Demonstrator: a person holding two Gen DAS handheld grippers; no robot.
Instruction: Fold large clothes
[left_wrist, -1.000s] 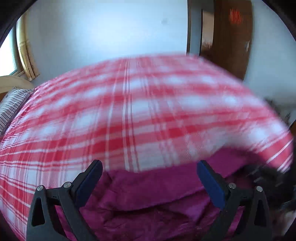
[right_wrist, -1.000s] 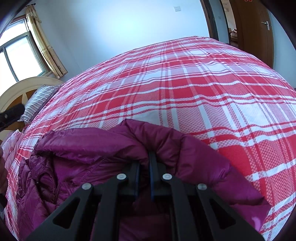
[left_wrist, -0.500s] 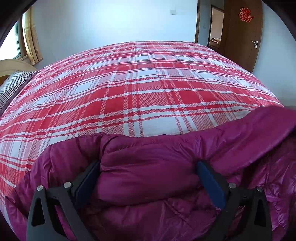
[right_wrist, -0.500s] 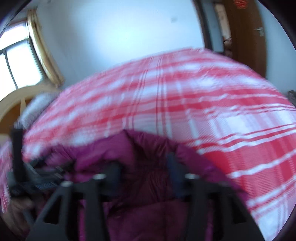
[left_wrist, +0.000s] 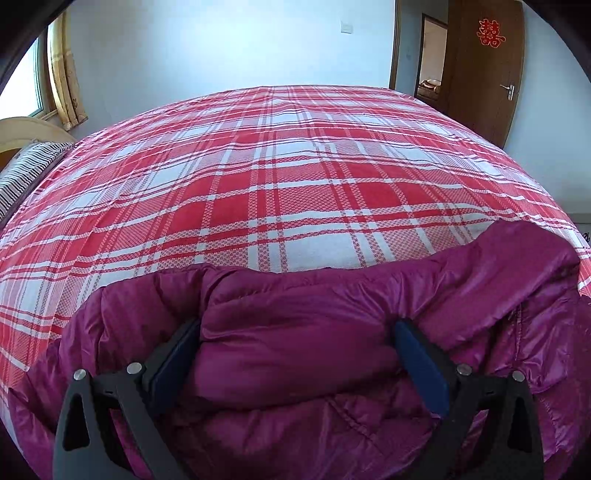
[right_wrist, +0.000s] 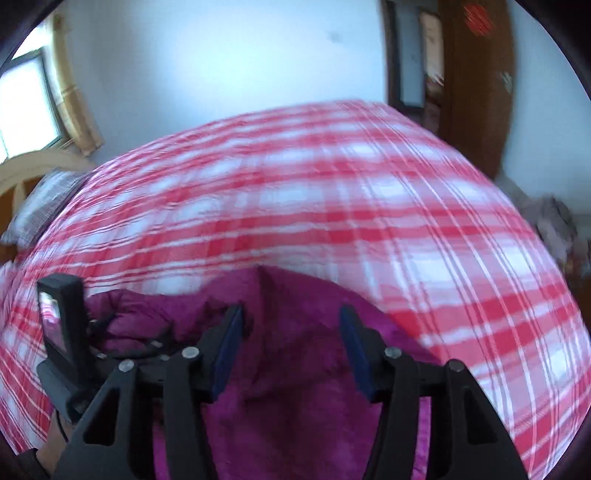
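Note:
A magenta puffer jacket (left_wrist: 314, 332) lies on the near side of a bed with a red and white plaid cover (left_wrist: 288, 177). My left gripper (left_wrist: 295, 332) is open, its fingers wide apart and pressed into a padded fold of the jacket. In the right wrist view, which is blurred, my right gripper (right_wrist: 291, 317) is open above the jacket (right_wrist: 295, 350), with a fold between its fingers. The left gripper's body (right_wrist: 62, 325) shows at the left of that view.
A striped pillow (left_wrist: 26, 173) and a wooden headboard (left_wrist: 22, 129) are at the left. A window with a yellow curtain (left_wrist: 66, 92) is behind them. A brown door (left_wrist: 484, 74) stands at the right beyond the bed's far edge.
My right gripper has opened and let go of the jacket fold. My left gripper has come down from above onto the jacket and stays open.

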